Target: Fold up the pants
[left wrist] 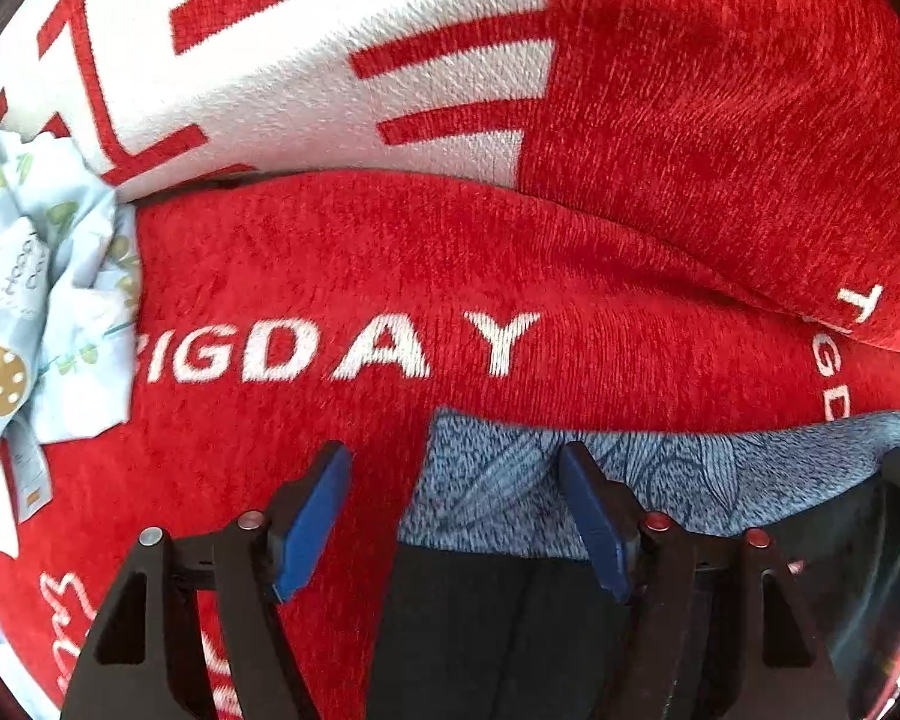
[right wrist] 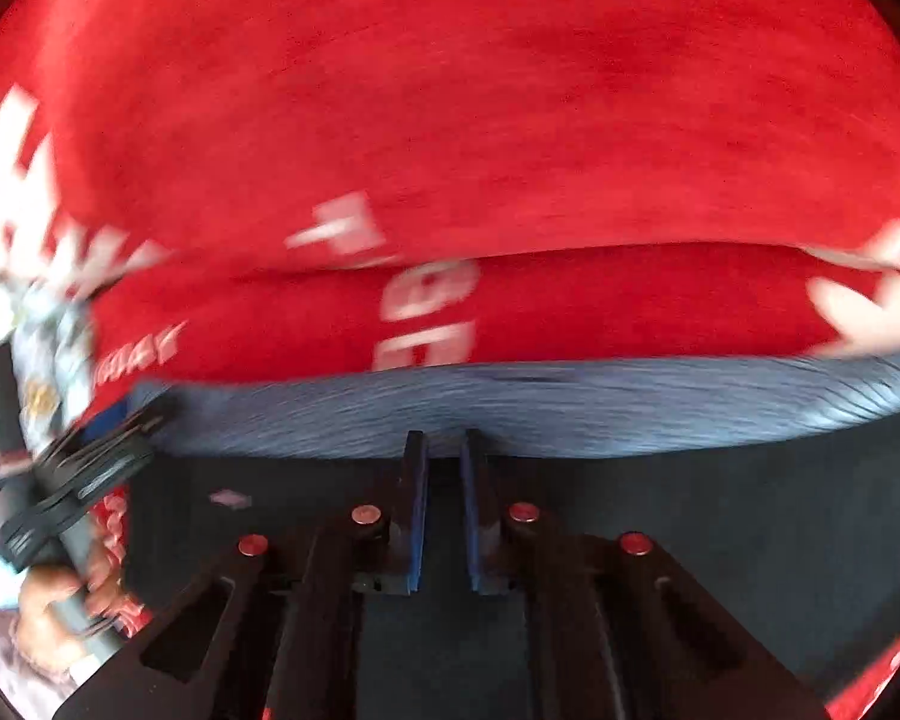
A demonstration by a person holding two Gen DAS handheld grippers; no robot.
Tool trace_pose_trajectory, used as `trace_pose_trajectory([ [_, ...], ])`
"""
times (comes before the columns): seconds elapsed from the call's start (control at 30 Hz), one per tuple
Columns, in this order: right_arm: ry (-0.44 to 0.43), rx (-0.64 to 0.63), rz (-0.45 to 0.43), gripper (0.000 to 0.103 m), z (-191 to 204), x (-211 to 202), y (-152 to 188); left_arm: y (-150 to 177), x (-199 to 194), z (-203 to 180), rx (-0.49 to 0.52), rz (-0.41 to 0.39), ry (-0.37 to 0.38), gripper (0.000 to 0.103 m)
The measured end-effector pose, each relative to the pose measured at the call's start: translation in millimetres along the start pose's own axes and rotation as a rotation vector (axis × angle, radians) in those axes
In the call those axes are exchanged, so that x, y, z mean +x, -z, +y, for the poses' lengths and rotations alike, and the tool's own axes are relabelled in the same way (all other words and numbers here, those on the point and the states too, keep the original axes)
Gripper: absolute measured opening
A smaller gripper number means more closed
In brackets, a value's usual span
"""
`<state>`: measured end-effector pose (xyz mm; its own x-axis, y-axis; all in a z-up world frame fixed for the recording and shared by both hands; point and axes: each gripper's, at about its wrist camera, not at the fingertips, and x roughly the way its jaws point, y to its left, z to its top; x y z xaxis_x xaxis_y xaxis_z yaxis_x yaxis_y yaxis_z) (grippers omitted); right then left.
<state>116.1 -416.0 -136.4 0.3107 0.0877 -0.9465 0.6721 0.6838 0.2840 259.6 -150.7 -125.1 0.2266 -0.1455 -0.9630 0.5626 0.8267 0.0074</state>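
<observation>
Black pants with blue-grey waistband on red blanket; left gripper spread wide at waistband corner; right gripper narrowed, blurred, grip unclear

One pair of pants; one red blanket; one pale printed cloth.

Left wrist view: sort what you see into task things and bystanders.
Belongs to the job:
- black pants with blue patterned waistband
- left claw, open over the waistband

Just lying about:
- red blanket lettered in white
- crumpled pale printed cloth at left
</observation>
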Motion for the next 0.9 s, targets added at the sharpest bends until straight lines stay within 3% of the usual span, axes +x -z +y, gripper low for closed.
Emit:
trace_pose_trajectory([
  [0.1,-0.080,0.115,-0.012,0.019,-37.9,-30.5,15.1,8.9,-28.2,-6.4,0.020,-0.014,0.031,0.073],
  [0.17,-0.115,0.144,-0.014,0.050,-55.1,-52.0,35.7,22.2,-45.5,-18.0,0.056,-0.025,0.061,0.073],
  [0.2,-0.130,0.164,-0.016,0.056,-61.5,-59.6,45.2,31.1,-50.2,-24.6,0.074,-0.020,0.066,0.073],
  [0.33,-0.236,0.346,-0.001,0.057,-104.4,-85.3,107.9,71.2,-31.9,-41.0,0.114,0.083,0.036,0.074],
  [0.43,-0.340,0.513,0.026,0.057,-133.7,-83.1,146.3,86.5,-30.5,-36.2,0.112,0.027,0.053,0.076],
  [0.57,-0.411,0.635,0.027,0.057,-159.2,-68.2,165.5,86.3,-33.1,-34.0,0.139,0.056,0.053,0.079],
  [0.73,-0.459,0.668,0.003,0.057,-170.1,-60.0,164.0,80.1,-26.4,-21.3,0.136,0.066,0.047,0.084],
  [0.8,-0.454,0.678,0.011,0.050,-176.0,-59.7,163.6,79.9,-25.7,-15.8,0.136,0.060,0.043,0.084],
  [0.83,-0.411,0.666,0.032,0.019,-175.9,-61.6,159.9,79.5,-24.9,-15.7,0.132,0.063,0.042,0.084],
  [0.87,-0.394,0.647,0.034,0.008,-179.9,-68.4,159.3,79.3,-23.3,-16.7,0.127,0.069,0.042,0.084],
  [0.9,-0.406,0.618,0.007,0.008,-178.6,-78.1,155.0,79.6,-22.1,-15.9,0.127,0.072,0.043,0.084],
])
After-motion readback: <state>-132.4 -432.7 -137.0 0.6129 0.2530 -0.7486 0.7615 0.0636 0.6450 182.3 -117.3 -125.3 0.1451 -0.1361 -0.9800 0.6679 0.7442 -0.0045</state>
